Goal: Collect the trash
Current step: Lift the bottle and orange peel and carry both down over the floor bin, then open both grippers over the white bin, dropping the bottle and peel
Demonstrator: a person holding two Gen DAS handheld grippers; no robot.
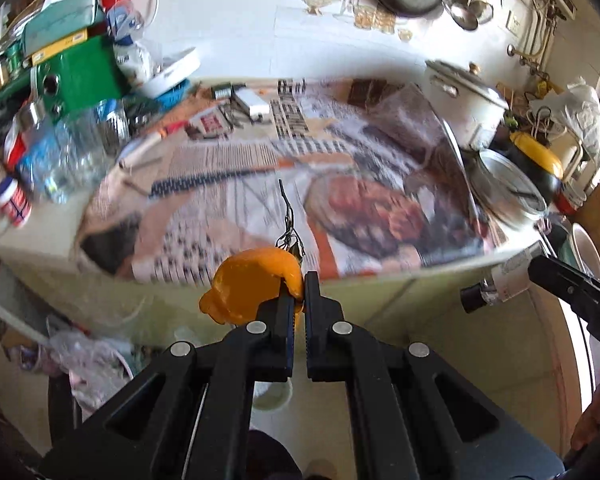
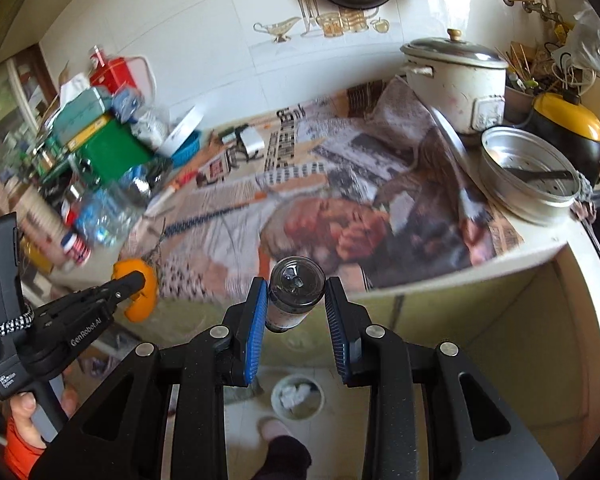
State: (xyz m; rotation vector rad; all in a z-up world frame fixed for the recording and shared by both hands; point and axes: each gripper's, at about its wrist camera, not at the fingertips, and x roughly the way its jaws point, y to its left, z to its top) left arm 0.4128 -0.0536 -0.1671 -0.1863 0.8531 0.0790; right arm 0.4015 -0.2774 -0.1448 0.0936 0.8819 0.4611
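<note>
left gripper [image 1: 296,292] is clamped on an orange peel [image 1: 252,284]; right gripper [image 2: 296,300] pinches a small glass bottle [image 2: 294,296], both beside the newspaper-covered counter [image 2: 420,292].

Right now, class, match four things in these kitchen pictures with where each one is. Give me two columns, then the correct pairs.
Things:
1. orange peel
2. small glass bottle
3. waste bin
4. metal steamer pan

Places:
A. on the floor below the counter
B. in the right tongs
C. on the counter beside the white rice cooker
D. in the left tongs

Pairs: 1-D, 2-B, 3-A, 4-C
</note>
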